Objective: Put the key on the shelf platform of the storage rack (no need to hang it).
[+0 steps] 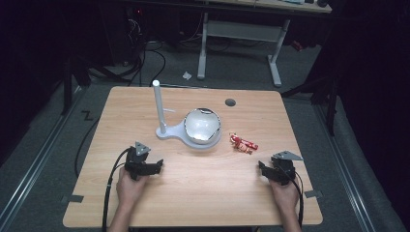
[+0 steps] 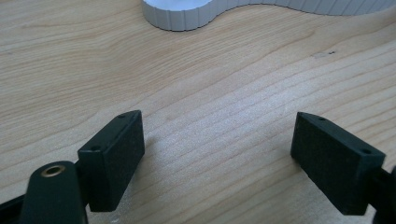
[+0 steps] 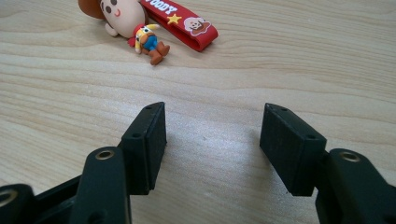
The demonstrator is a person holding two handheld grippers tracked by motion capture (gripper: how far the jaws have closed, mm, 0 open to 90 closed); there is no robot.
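A red strap keychain with a small cowboy figure (image 1: 243, 143) lies on the wooden table (image 1: 193, 203), right of a white stand (image 1: 167, 130) with a tall post and a shiny bowl-shaped dish (image 1: 202, 125). In the right gripper view the keychain (image 3: 154, 23) sits ahead of and to the left of the jaws. My right gripper (image 1: 262, 168) (image 3: 212, 140) rests near the table's front right, open, with bare wood between its jaws. My left gripper (image 1: 157, 166) (image 2: 217, 149) rests at the front left, open wide over bare wood, with the stand's base (image 2: 187, 14) beyond it.
A round cable hole (image 1: 230, 102) is in the table's far side. Cables trail from both grippers off the front edge. Beyond the table stand a white desk frame (image 1: 239, 34) and floor cables.
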